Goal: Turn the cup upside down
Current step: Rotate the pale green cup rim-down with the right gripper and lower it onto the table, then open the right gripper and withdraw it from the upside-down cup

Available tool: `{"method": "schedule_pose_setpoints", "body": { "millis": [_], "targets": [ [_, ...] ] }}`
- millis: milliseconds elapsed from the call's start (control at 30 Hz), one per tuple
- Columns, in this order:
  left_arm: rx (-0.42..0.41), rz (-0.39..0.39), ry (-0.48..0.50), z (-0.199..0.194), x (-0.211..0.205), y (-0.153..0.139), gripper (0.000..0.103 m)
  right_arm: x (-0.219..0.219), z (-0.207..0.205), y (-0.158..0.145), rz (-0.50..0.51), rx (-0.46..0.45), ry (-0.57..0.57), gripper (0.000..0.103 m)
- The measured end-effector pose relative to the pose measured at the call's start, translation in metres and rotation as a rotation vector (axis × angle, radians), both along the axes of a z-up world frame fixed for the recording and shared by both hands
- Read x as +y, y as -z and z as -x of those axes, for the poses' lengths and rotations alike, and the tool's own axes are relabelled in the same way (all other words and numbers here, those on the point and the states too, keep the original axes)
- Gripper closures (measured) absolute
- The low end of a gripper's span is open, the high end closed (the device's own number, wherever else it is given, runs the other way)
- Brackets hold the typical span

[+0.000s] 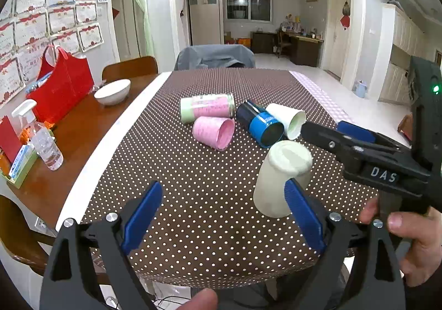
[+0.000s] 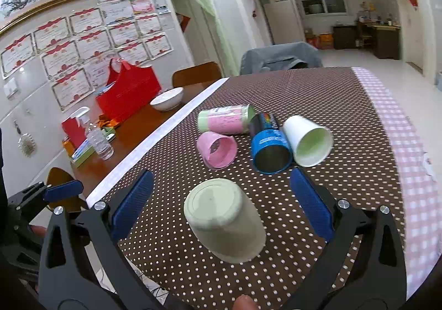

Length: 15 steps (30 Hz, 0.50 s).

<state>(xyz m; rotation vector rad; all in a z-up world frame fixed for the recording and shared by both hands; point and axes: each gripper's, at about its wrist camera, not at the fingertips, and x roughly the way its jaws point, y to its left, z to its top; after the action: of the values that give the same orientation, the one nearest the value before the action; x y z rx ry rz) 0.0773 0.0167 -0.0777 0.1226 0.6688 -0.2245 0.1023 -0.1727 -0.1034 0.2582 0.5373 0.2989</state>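
A pale green cup stands upside down on the brown dotted tablecloth, base up. It also shows in the right wrist view, between my right gripper's open fingers and not touched. My right gripper is open and empty. My left gripper is open and empty, with the cup just beyond its right finger. Behind lie several cups on their sides: a pink cup, a pink-and-green cup, a blue can-like cup and a white cup.
Bare wooden table at left holds a white bowl, a red bag and a spray bottle. Chairs stand at the far end, one draped in grey cloth. A pink checked strip borders the cloth's right side.
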Motion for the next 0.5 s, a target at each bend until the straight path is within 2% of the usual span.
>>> {"method": "schedule_pose_setpoints", "body": {
  "millis": [100,500],
  "targets": [
    [-0.037,-0.019,-0.011,0.008,-0.005,-0.009,0.014,-0.005,0.009,-0.008,0.004,0.023,0.045,0.006],
    [-0.124,-0.037,-0.052,0.036,-0.016,-0.034,0.014,-0.017,0.057,-0.040,0.024,0.021,0.136,0.006]
  ]
}}
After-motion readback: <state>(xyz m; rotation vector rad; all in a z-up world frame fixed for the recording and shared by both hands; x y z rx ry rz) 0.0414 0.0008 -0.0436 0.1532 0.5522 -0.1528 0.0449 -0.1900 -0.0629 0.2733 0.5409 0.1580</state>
